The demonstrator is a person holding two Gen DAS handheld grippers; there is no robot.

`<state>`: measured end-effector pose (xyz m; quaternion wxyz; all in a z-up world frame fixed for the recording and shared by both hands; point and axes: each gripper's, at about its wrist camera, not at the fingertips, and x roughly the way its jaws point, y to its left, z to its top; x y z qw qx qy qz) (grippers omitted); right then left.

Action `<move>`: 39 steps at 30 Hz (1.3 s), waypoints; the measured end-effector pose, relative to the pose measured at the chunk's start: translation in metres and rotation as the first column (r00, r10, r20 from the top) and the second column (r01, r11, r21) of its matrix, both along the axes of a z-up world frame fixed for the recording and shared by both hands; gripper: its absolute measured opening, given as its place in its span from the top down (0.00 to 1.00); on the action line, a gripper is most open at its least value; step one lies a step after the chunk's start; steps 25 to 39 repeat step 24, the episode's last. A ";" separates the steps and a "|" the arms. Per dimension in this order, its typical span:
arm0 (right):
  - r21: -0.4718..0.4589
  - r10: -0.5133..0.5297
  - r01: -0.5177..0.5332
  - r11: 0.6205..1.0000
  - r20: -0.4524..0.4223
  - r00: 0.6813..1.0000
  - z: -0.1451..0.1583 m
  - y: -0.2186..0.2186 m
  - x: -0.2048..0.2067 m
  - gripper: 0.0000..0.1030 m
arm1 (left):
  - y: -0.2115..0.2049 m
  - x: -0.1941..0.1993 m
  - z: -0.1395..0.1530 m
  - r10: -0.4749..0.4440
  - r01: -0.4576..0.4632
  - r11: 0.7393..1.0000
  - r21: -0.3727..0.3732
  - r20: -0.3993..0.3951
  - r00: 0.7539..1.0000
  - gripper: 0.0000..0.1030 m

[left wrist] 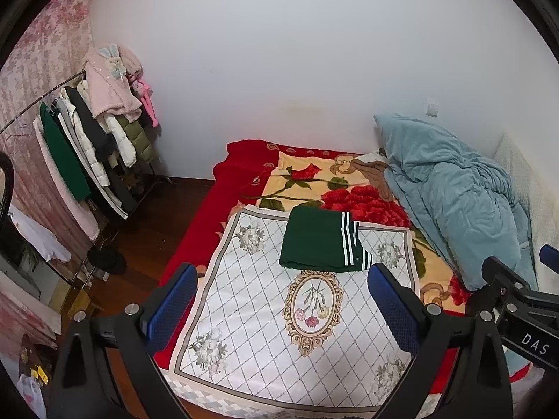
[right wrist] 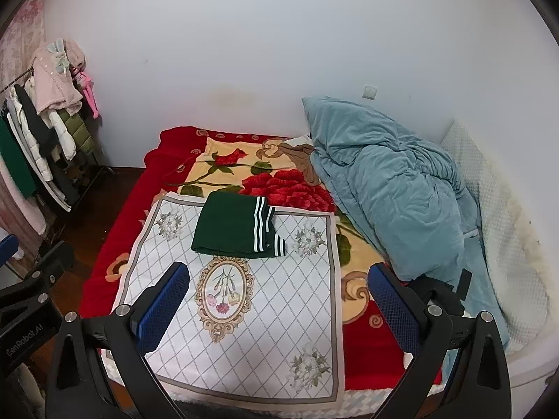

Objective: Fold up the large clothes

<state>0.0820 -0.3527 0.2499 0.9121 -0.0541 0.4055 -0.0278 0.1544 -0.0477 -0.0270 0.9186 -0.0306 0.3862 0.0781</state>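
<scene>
A: State of each tool?

B: Left tool (left wrist: 283,309): pads spread wide apart, nothing between them. Right tool (right wrist: 279,305): likewise spread, empty. Both hang above the near end of the bed, clear of all fabric.

A: Location of the garment?

B: The green garment (left wrist: 319,246) with white stripes lies as a compact rectangle at the centre of each frame, on the far half of the white patterned cloth (left wrist: 265,317). That cloth is spread flat over the red floral blanket (left wrist: 307,181).

A: Failure modes from this position?

B: Three, by judgement. First, a low approach may pinch the white patterned cloth along with the garment; lifting would then drag the whole sheet and spill the stack. Second, gripping only the top layer at the striped edge would peel the fold open. Third, the garment's far edge sits close to the cloth's border; a forward push could slide it onto the blanket, toward the blue quilt (left wrist: 450,188) at right.
</scene>
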 end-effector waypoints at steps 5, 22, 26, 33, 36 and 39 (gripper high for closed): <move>-0.002 -0.005 0.005 1.000 0.010 1.000 0.000 -0.001 -0.001 0.00 | 0.000 -0.001 0.000 -0.003 0.003 1.000 -0.002 0.003 1.000 0.03; 0.001 -0.016 0.016 1.000 0.027 0.999 0.003 -0.002 -0.011 0.00 | -0.005 -0.004 0.005 -0.002 0.002 1.000 -0.012 0.013 1.000 0.03; 0.001 -0.018 0.018 1.000 0.027 0.999 0.003 -0.001 -0.014 0.00 | -0.005 -0.005 0.004 -0.002 0.003 1.000 -0.013 0.012 1.000 0.03; 0.001 -0.018 0.018 1.000 0.027 0.999 0.003 -0.001 -0.014 0.00 | -0.005 -0.005 0.004 -0.002 0.003 1.000 -0.013 0.012 1.000 0.03; 0.001 -0.018 0.018 1.000 0.027 0.999 0.003 -0.001 -0.014 0.00 | -0.005 -0.005 0.004 -0.002 0.003 1.000 -0.013 0.012 1.000 0.03; 0.001 -0.018 0.018 1.000 0.027 0.999 0.003 -0.001 -0.014 0.00 | -0.005 -0.005 0.004 -0.002 0.003 1.000 -0.013 0.012 1.000 0.03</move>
